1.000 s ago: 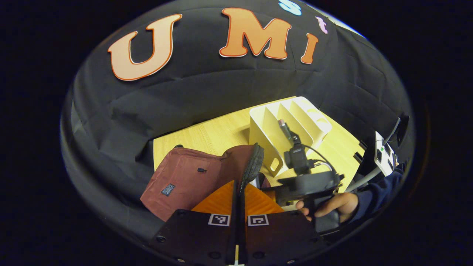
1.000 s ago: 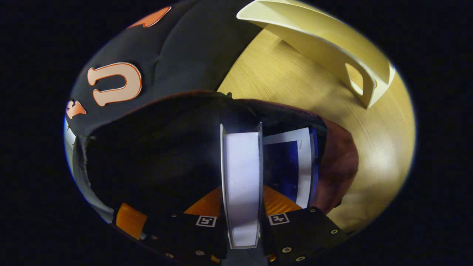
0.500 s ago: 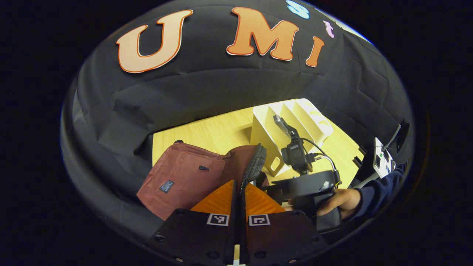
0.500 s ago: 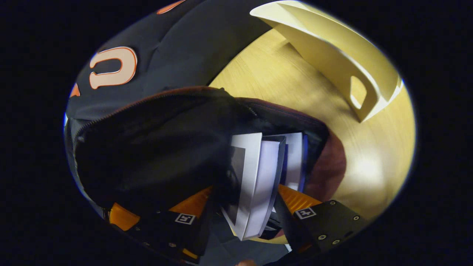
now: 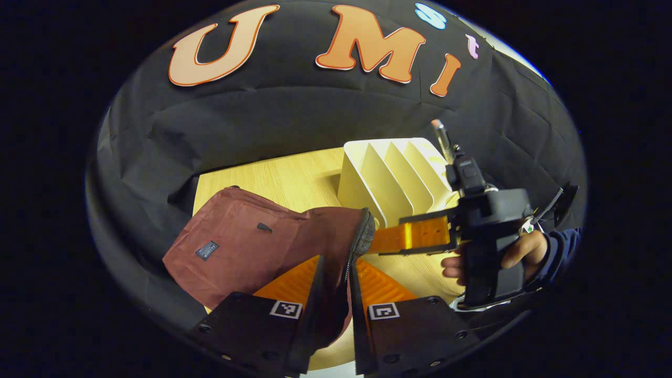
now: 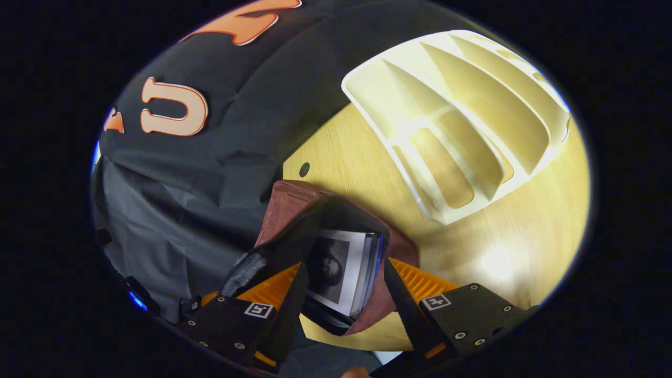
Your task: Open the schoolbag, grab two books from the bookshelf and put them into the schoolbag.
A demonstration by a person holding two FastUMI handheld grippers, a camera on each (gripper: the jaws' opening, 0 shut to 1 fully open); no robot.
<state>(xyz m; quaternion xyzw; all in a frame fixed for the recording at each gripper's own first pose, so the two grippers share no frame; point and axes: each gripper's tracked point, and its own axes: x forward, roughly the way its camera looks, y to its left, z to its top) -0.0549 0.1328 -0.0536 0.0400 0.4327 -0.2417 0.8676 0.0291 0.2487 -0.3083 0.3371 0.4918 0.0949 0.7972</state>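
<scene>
The books (image 6: 344, 270) sit half hidden inside the schoolbag (image 5: 247, 247). The left gripper (image 5: 334, 286) pinches its zipper edge; the right gripper (image 6: 341, 286) has its jaws apart.

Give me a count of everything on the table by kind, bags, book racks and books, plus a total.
Schoolbag: 1
Bookshelf rack: 1
Books in the bag's mouth: 2, edges stacked close, count hedged
Total: 4

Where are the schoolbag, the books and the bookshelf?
schoolbag (image 5: 247, 252), left gripper view, on its front cloth panel.
books (image 6: 344, 270), right gripper view, on the top cover inside the bag.
bookshelf (image 6: 457, 126), right gripper view, on a divider.
</scene>
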